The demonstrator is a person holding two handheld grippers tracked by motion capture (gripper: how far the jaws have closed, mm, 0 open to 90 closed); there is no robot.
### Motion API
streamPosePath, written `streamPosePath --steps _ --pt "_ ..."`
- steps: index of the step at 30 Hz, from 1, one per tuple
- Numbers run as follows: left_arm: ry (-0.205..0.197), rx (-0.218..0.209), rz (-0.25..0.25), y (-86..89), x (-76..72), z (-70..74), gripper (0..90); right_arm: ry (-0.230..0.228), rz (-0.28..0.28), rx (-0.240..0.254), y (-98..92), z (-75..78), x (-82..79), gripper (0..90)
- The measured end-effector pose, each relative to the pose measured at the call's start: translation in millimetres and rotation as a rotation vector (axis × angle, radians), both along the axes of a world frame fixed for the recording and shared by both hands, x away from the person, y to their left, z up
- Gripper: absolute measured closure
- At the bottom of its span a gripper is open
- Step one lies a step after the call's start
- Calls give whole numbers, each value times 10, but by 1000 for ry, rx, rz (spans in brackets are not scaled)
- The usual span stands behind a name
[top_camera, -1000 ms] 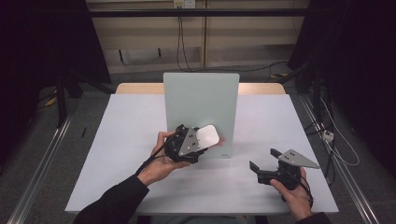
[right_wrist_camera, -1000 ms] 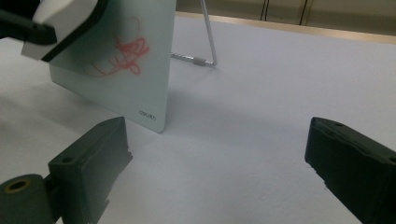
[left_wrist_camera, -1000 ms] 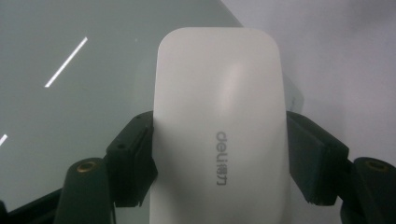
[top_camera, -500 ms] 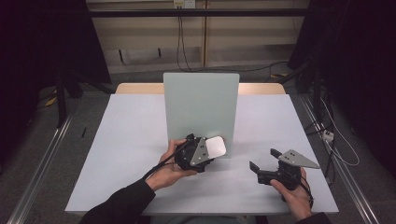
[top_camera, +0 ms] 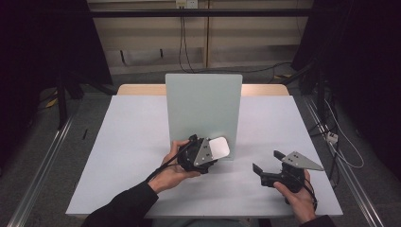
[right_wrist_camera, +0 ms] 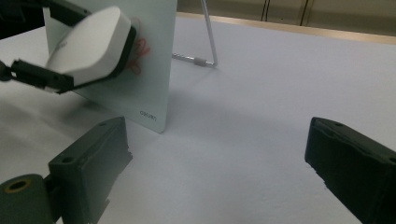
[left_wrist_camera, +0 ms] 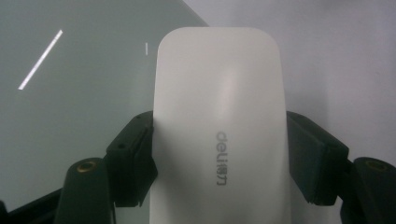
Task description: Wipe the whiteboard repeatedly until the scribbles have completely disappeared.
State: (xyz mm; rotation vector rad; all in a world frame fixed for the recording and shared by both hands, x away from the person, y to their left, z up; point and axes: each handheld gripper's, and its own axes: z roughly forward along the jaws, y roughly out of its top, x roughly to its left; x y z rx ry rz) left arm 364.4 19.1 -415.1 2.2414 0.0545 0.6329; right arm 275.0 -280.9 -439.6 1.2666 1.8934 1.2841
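We have the left gripper (top_camera: 210, 152) clamped on a white, rounded, plastic whiteboard eraser (top_camera: 219, 148); in the left gripper view both black jaws press its long sides, with the eraser (left_wrist_camera: 219, 130) standing out ahead of them. A second ago the eraser sat higher against the pale green upright glass board (top_camera: 203, 109), nearer the middle of its lower half; half a second ago it had slid toward 5 o'clock, and now it is at the board's lower right corner, close above the white tabletop (top_camera: 118, 142). So our stroke has run down and across the panel toward its bottom edge.

From the right gripper view the eraser (right_wrist_camera: 88, 44) is still laid over red scribbles (right_wrist_camera: 139, 53) on the board (right_wrist_camera: 149, 79), and some of the marks peek out at its 3 o'clock side. We judge that the wiping is not finished: the remaining red sits right where the pad now is, so another pass over this corner seems needed, and the stroke has little room left before it runs off the board's edge.

Our right gripper (top_camera: 266, 161) has stayed where it was, at 4 o'clock from the board, resting low over the table in the right hand (top_camera: 298, 196). Its jaws stand wide apart with nothing between them.
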Motion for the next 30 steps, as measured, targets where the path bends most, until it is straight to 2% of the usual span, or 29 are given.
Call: streamPosePath --steps 2,5,8,10,15,17,21,26,29,30 --pt "-13 -14 10 8 37 92 312 1 -2 -1 -1 0 1 62" --pt "-17 -57 27 12 92 221 312 0 -2 -2 0 0 0 62" --pt "-27 -80 32 7 120 281 312 -1 -2 3 0 2 -4 61" --pt "-41 -65 27 -15 105 260 312 1 -3 4 -3 2 -5 62" --pt "-27 -15 -9 -124 38 108 312 0 1 3 3 3 -5 62" --pt "-11 -2 -22 -163 16 41 312 -1 0 4 1 3 -5 62" --pt "7 61 -49 -227 -37 -76 312 0 1 3 1 1 -5 62" --pt "36 117 -72 -228 -60 -156 312 1 1 4 -3 2 -6 62" --pt "42 130 -79 -220 -66 -177 312 0 2 3 -2 2 -6 62" --pt "50 120 -77 -222 -63 -177 312 1 1 5 -2 3 -6 62"
